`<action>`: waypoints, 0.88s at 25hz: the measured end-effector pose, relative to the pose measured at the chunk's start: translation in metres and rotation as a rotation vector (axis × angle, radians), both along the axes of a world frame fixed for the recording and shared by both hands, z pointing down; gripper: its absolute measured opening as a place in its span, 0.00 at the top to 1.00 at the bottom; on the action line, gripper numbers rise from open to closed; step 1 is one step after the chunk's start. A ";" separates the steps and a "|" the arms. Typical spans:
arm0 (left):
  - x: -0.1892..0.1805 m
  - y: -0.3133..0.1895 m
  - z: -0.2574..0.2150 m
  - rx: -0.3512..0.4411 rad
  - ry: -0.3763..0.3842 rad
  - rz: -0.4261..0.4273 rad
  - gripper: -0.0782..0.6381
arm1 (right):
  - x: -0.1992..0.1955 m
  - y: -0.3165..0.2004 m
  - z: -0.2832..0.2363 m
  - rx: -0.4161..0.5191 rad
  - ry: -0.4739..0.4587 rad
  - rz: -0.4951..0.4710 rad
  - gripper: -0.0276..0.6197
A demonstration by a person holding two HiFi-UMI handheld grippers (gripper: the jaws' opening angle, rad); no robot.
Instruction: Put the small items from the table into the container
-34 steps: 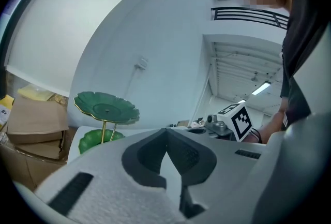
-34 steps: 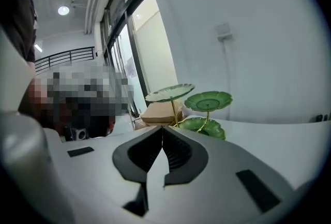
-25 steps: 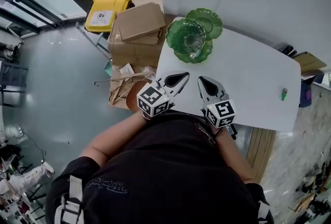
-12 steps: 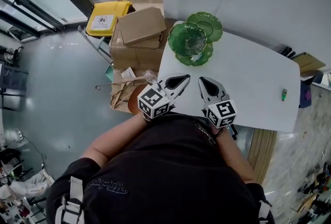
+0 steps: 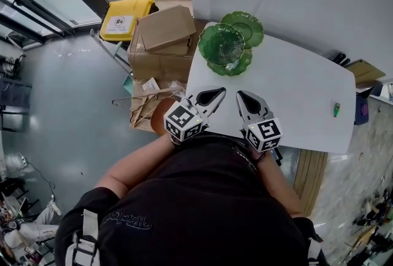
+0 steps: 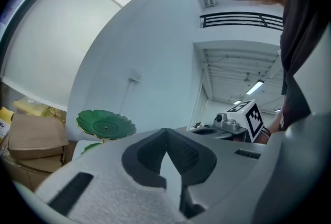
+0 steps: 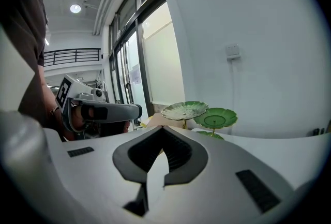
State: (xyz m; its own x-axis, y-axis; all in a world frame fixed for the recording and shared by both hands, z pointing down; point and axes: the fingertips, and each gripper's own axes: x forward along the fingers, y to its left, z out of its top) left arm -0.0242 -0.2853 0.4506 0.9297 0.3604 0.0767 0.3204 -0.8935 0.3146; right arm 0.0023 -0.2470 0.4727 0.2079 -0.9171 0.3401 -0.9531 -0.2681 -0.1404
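Note:
A three-tier green leaf-shaped dish (image 5: 228,43) stands at the far left corner of the white table (image 5: 295,93). One small green item (image 5: 336,110) lies near the table's right edge, far from both grippers. My left gripper (image 5: 212,96) and right gripper (image 5: 247,101) hover side by side over the near edge, both shut and holding nothing. In the left gripper view the pads (image 6: 166,134) meet, with the dish (image 6: 106,124) ahead on the left. In the right gripper view the closed gripper (image 7: 164,132) points toward the dish (image 7: 217,117).
Cardboard boxes (image 5: 163,37) and a yellow bin (image 5: 126,16) stand on the floor left of the table, with wire hangers (image 5: 144,102) beside them. A white wall runs behind the table. A dark object (image 5: 362,112) sits off the table's right edge.

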 end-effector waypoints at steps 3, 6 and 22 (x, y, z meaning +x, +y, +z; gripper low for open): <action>0.003 0.013 0.002 -0.014 -0.005 0.034 0.88 | 0.001 0.012 0.001 -0.010 -0.009 0.027 0.93; 0.010 0.034 0.006 -0.025 -0.015 0.088 0.88 | 0.007 0.031 0.003 -0.017 -0.014 0.067 0.93; 0.067 0.263 0.010 -0.014 -0.026 0.460 0.88 | 0.050 0.272 0.001 0.031 -0.019 0.449 0.93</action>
